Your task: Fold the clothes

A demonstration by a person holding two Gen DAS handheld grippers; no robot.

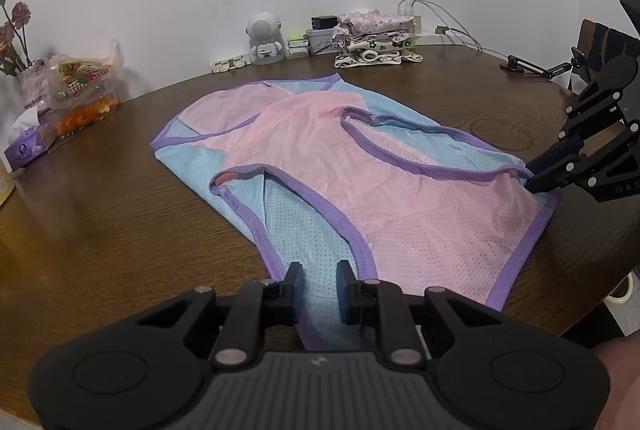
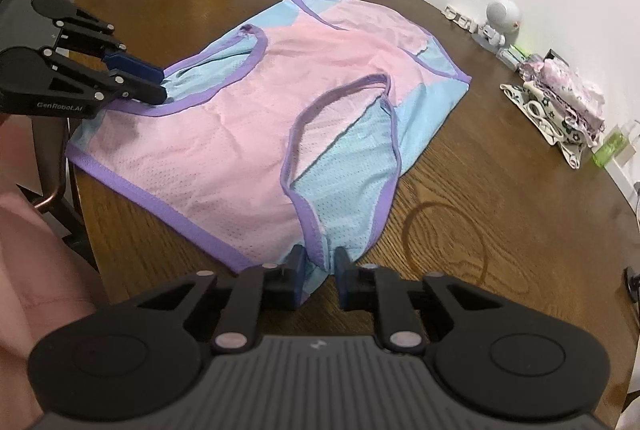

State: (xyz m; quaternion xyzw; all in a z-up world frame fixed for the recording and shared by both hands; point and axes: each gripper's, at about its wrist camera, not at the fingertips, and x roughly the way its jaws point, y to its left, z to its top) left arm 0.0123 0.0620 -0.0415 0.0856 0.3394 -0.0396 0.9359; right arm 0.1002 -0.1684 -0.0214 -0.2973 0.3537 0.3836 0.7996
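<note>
While the vest (image 1: 360, 190) lies flat on the table (image 1: 120, 230), each gripper — left (image 1: 319, 280), right (image 2: 319, 264) — straddles a near shoulder strap, part-open, unclamped; next, I judge: pinch, then fold.

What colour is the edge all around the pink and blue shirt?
Purple. The trim runs around the shirt; the right wrist view shows it best.

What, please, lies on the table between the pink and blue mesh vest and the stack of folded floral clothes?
Only bare brown wooden table lies between the vest and the stack, shown in the right wrist view.
</note>
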